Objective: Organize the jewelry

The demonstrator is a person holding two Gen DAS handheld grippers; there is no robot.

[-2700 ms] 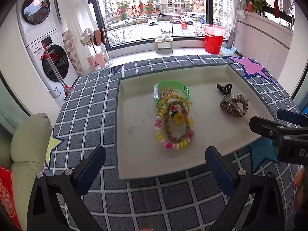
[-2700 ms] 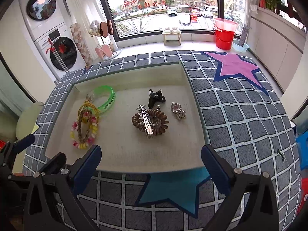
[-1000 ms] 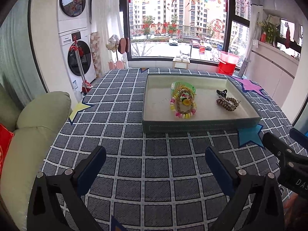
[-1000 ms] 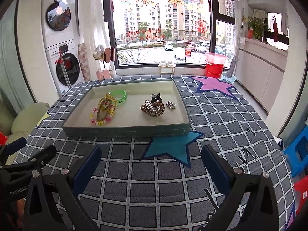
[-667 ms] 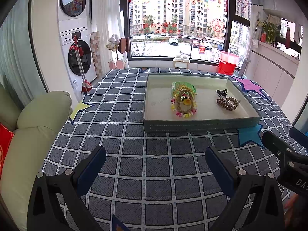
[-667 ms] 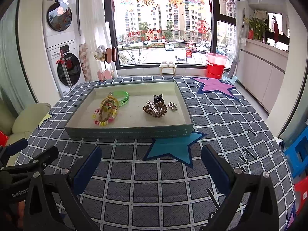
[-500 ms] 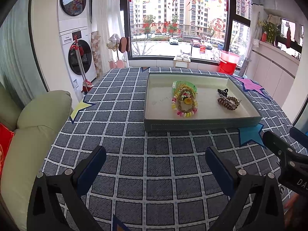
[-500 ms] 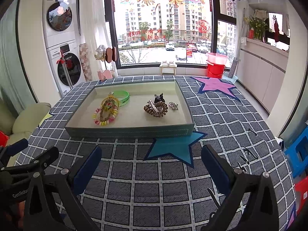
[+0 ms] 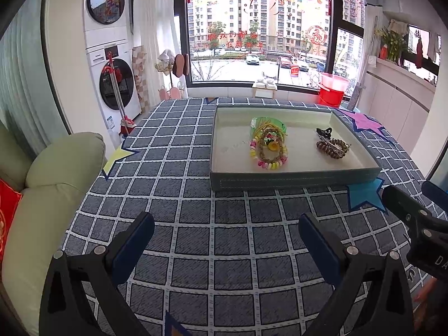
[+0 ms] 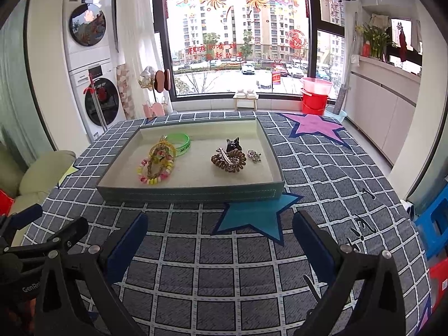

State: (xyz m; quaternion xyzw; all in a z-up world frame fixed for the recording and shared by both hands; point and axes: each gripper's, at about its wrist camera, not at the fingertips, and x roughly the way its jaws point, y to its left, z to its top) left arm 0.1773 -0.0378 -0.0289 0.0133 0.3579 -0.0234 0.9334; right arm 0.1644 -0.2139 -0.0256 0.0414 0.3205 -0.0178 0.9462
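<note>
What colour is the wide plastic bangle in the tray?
Bright green bangle, clearest in the right wrist view.

Grid-patterned cloth covering the table, star patches showing (blue, purple, yellow). Stacked washer and dryer standing left. Red bucket sitting beside the window. Pale green cushion lying at left.
</note>
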